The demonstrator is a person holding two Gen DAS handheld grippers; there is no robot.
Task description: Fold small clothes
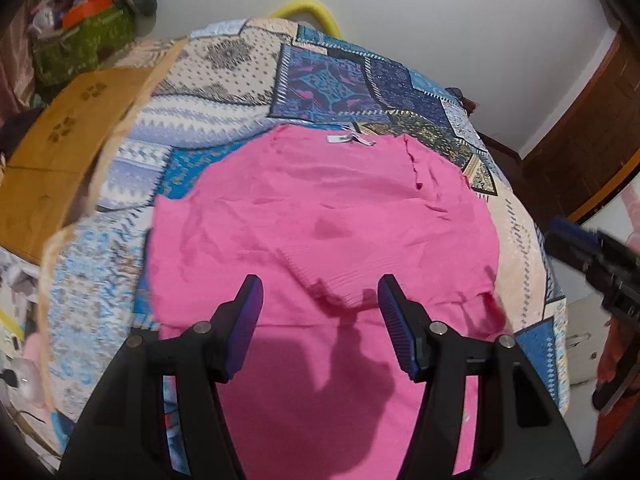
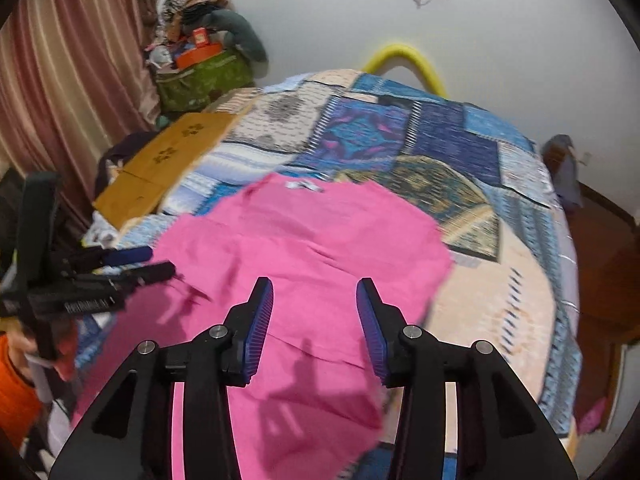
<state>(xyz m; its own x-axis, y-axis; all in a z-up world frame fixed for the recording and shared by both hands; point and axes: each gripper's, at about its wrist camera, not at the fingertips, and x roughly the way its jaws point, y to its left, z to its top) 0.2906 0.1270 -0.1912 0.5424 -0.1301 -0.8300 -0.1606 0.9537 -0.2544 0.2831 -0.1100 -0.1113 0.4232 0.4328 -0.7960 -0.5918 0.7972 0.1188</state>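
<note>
1. Left gripper (image 1: 320,300): jaws apart, nothing between the pads, hovering above the near part of the pink garment (image 1: 320,216).
2. Right gripper (image 2: 315,300): jaws parted too, empty, poised over the same cloth toward its right side.
3. Pink garment spread nearly flat just ahead of and under both pairs of jaws, white label (image 1: 348,139) at the far edge, a folded-over flap to the right.
4. Risk at the jaws: closing on the top layer only, or bunching a wrinkle, so giving a crooked fold.
5. Risk below: pinching the patchwork bedspread (image 1: 224,80) along with the cloth and dragging it.
6. Risk further out: uneven pull from the two hands, skewing the garment toward the cardboard (image 1: 60,152) far left of the jaws.
</note>
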